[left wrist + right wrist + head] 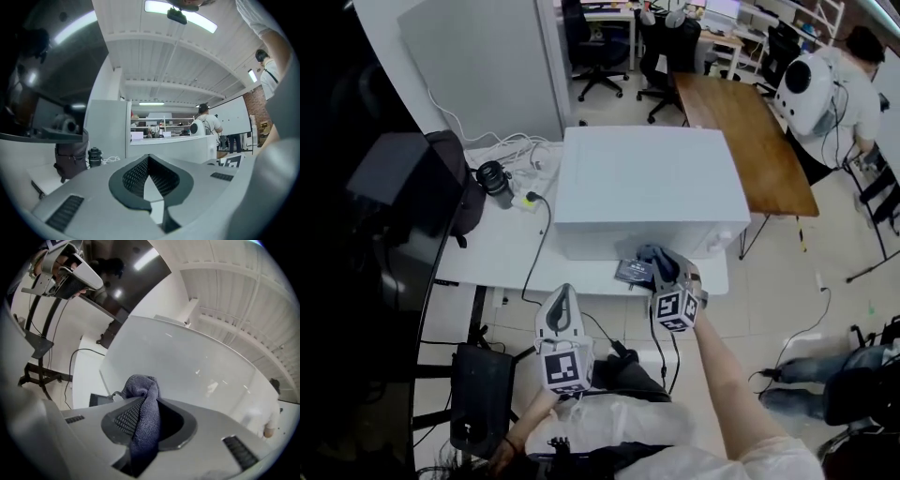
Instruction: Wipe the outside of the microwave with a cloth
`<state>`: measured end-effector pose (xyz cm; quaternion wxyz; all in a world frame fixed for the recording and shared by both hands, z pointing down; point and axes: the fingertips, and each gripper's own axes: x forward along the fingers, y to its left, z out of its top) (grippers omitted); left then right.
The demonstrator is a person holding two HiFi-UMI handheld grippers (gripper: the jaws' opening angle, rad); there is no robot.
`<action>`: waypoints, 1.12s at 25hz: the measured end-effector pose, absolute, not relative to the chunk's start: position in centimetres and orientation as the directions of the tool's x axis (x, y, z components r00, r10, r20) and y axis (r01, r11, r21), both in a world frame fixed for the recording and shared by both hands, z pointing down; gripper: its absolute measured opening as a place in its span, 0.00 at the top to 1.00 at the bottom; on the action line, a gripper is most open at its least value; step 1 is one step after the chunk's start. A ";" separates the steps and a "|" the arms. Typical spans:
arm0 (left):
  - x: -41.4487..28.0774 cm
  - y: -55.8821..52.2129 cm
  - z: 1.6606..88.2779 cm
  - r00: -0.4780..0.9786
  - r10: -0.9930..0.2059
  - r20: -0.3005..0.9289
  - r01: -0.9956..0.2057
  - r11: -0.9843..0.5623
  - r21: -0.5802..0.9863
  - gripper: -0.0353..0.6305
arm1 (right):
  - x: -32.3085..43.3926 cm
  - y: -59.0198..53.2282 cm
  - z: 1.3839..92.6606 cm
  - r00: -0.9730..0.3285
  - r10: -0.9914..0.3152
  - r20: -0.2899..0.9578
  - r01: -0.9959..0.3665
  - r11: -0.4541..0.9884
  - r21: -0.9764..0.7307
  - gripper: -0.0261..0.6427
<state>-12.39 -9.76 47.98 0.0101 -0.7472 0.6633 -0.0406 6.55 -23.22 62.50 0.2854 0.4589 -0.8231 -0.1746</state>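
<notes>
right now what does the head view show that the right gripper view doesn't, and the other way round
Only the head view: the wooden table and the office chairs behind. Only the right gripper view: the ceiling, and the right gripper clamped on the cloth, seen close. Both: the white microwave and the cloth.

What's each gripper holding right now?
Left gripper: closed, nothing between its jaws.
Right gripper: closed on the crumpled blue-grey cloth.
</notes>
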 end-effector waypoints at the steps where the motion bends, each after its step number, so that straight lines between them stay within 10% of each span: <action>1: -11.6 -10.0 47.7 0.133 -0.990 0.041 -0.989 -0.135 -0.055 0.96 | 8.9 -23.4 62.6 -0.372 -0.872 0.318 -0.675 0.489 0.553 0.82; 10: -8.0 -11.7 47.3 0.219 -0.975 0.033 -0.975 -0.220 -0.021 0.96 | 20.7 -23.2 64.4 -0.172 -0.906 0.387 -0.718 0.384 0.581 0.82; 28: -8.1 -13.7 45.9 0.221 -0.975 -0.020 -0.975 -0.221 -0.005 0.96 | 13.7 -24.7 41.9 -0.251 -0.924 0.287 -0.954 0.286 0.085 0.82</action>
